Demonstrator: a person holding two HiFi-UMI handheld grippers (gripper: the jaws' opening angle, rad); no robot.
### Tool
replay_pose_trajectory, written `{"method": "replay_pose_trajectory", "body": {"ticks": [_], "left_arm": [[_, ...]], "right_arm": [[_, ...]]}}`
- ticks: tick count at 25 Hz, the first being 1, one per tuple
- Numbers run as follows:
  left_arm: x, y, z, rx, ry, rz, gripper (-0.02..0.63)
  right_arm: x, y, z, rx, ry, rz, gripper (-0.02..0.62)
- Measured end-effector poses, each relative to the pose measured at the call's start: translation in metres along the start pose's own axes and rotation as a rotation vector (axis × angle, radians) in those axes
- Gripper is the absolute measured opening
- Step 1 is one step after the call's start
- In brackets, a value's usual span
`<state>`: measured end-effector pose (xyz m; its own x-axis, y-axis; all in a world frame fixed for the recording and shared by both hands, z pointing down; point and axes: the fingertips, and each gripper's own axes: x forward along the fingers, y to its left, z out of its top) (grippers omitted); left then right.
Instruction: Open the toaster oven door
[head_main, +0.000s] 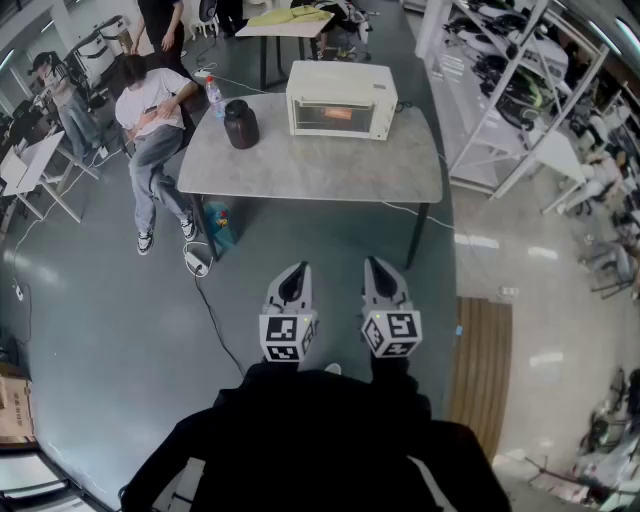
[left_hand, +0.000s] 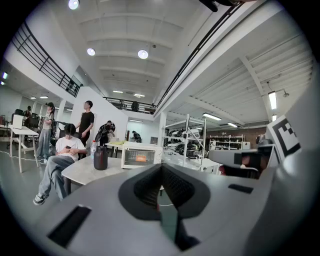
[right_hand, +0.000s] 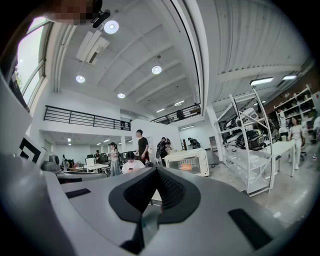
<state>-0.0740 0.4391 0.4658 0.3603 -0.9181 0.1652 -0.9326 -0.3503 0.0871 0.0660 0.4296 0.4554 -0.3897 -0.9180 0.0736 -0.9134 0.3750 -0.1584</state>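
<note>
A cream toaster oven (head_main: 340, 98) stands at the far edge of a grey table (head_main: 310, 175), its glass door closed and facing me. It also shows small in the left gripper view (left_hand: 141, 156) and the right gripper view (right_hand: 187, 162). Both grippers are held close to my body, well short of the table. My left gripper (head_main: 297, 272) and right gripper (head_main: 379, 266) point towards the table, side by side. In each gripper view the jaws meet at their tips, left (left_hand: 161, 168) and right (right_hand: 156, 171), with nothing between them.
A dark jar (head_main: 240, 124) and a water bottle (head_main: 213, 97) stand on the table's left part. A seated person (head_main: 150, 125) is at its left side. A cable (head_main: 212, 305) runs over the floor. Metal shelving (head_main: 520, 90) stands right; wooden boards (head_main: 481, 370) lie nearby.
</note>
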Motion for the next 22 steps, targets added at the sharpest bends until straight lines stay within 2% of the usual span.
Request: {"method": "replay_pose_trajectory", "body": {"ticks": [8, 13, 22], "left_arm": [[0.008, -0.021, -0.009, -0.010, 0.002, -0.002, 0.003], [0.014, -0.029, -0.012, -0.005, 0.014, -0.009, 0.003], [0.050, -0.033, -0.023, -0.018, 0.044, -0.019, 0.003]], "right_arm": [[-0.005, -0.014, -0.002, -0.020, -0.012, 0.030, 0.002], [-0.006, -0.026, -0.002, 0.038, -0.016, 0.026, 0.002], [0.018, -0.050, -0.015, 0.053, 0.010, 0.032, 0.002]]}}
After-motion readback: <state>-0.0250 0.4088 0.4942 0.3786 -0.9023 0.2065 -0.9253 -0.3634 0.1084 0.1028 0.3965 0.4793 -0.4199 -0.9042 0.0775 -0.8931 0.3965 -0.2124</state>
